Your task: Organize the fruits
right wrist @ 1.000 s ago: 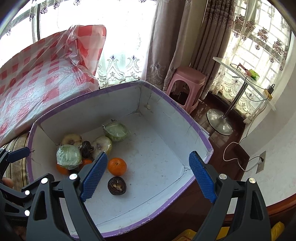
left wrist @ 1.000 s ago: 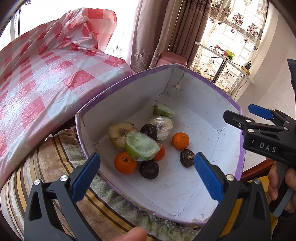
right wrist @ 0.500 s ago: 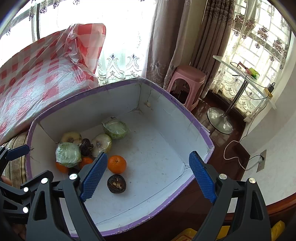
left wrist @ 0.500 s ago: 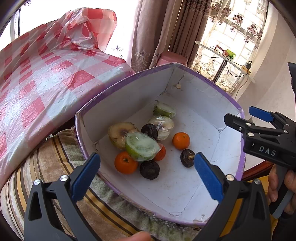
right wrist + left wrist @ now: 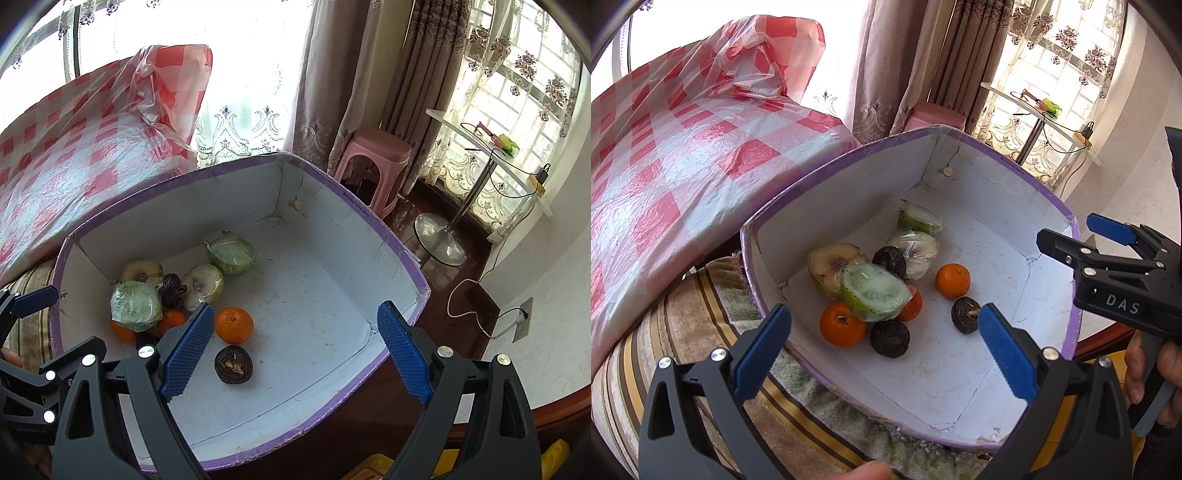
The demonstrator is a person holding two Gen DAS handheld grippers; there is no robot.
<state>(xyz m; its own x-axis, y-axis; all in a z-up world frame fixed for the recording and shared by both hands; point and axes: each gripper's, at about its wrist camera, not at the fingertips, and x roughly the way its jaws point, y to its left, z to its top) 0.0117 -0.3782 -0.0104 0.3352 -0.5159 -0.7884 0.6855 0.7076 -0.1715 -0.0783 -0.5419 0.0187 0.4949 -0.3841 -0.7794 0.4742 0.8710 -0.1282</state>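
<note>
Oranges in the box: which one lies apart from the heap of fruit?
The orange beside the lone dark fruit; the other two touch the wrapped green fruit.

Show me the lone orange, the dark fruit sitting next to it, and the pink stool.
lone orange (image 5: 234,325), right wrist view, middle of its peel.
dark fruit (image 5: 233,364), right wrist view, on its split top.
pink stool (image 5: 380,144), right wrist view, on its seat.

Red-and-white checked plastic sheet (image 5: 683,147) lying draped at left. Striped brown cushion (image 5: 683,332) sitting beneath it. Pink plastic stool (image 5: 376,162) standing by the curtains (image 5: 332,74). Glass side table (image 5: 491,155) standing on a round metal base near the window.
</note>
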